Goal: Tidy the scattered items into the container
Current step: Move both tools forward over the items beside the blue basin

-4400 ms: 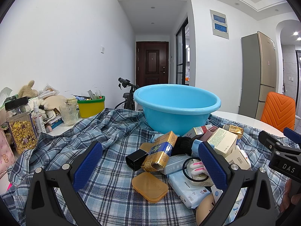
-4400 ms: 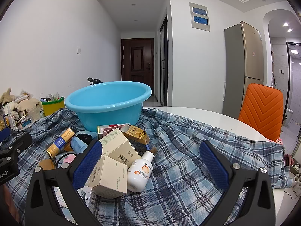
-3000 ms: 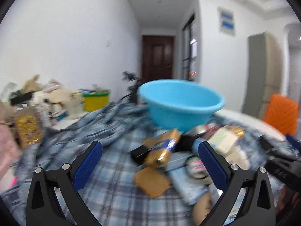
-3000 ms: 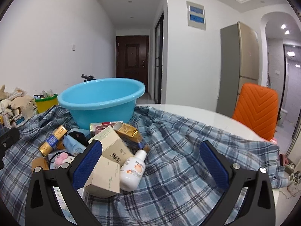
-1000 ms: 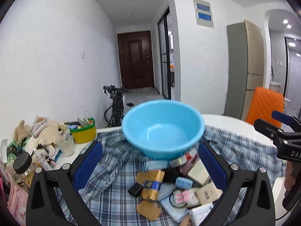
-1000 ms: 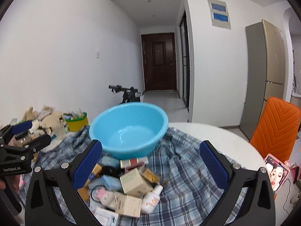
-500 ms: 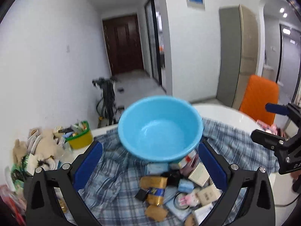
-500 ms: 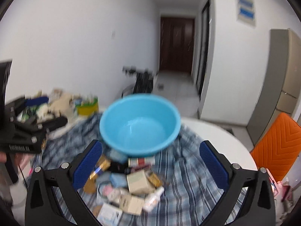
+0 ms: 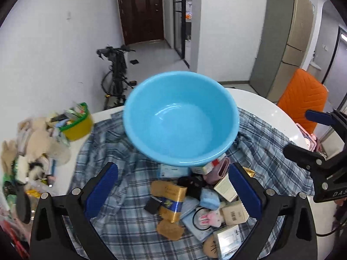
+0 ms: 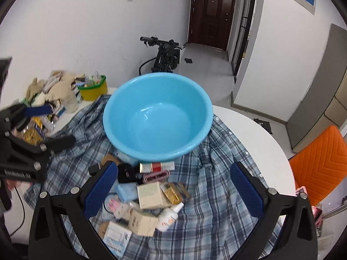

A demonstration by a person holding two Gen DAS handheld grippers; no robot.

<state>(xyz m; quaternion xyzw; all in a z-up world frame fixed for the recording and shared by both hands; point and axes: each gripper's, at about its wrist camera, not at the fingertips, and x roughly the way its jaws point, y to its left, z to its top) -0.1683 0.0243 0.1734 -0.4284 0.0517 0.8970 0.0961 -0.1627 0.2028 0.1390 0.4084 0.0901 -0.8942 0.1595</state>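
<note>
Plaid cloth (image 9: 121, 223) covers the round table, filling the lower frame. Blue basin (image 9: 181, 120) sits centre frame, mouth upward, nothing inside. Scattered items lie heaped just below the basin: gold-and-blue pack (image 9: 172, 199), long axis running from upper left to lower right; white bottle (image 10: 168, 216), nozzle toward upper right; label blurred, possibly lotion. Left gripper (image 9: 172, 195) jaws spread wide, grasping nothing. Right gripper (image 10: 171, 191) likewise released, above the heap.
</note>
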